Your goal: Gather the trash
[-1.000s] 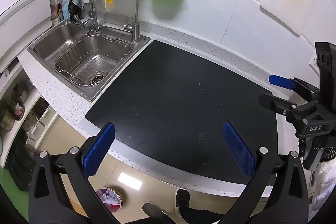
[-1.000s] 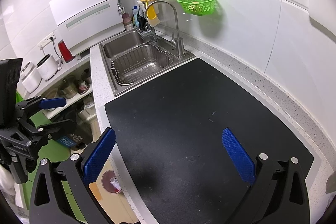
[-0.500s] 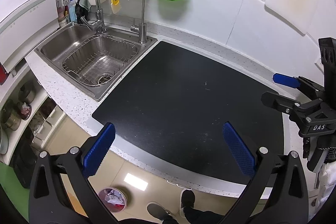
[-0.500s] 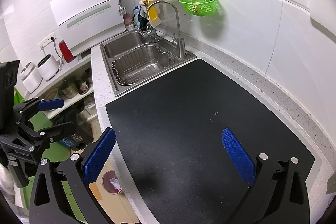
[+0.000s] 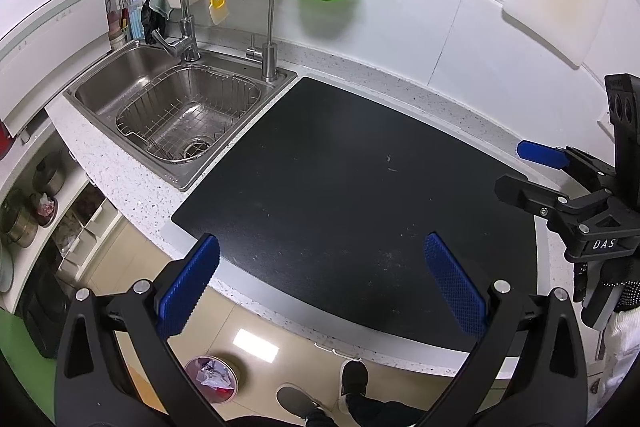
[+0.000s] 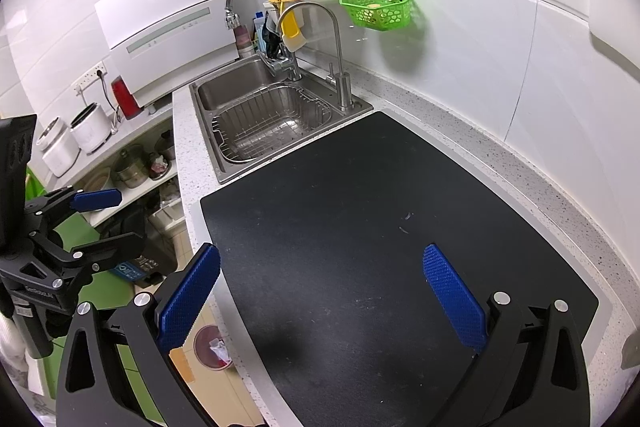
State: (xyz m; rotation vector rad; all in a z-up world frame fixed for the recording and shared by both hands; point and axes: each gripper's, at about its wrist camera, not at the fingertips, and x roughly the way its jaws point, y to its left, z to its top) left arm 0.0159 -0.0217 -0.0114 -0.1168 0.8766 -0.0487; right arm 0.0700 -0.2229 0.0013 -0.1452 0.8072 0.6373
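Both grippers hang above a black mat (image 5: 352,187) on a speckled counter (image 5: 132,179), holding nothing. The left gripper (image 5: 320,275) has its blue pads spread wide over the mat's near edge; the right gripper (image 6: 320,283) is just as wide, over the mat's near left part. A steel sink (image 5: 176,119) with a wire basket sits left of the mat. Down on the floor, near the counter, a round bin (image 5: 212,379) holds crumpled trash (image 5: 214,375). The mat carries only small specks
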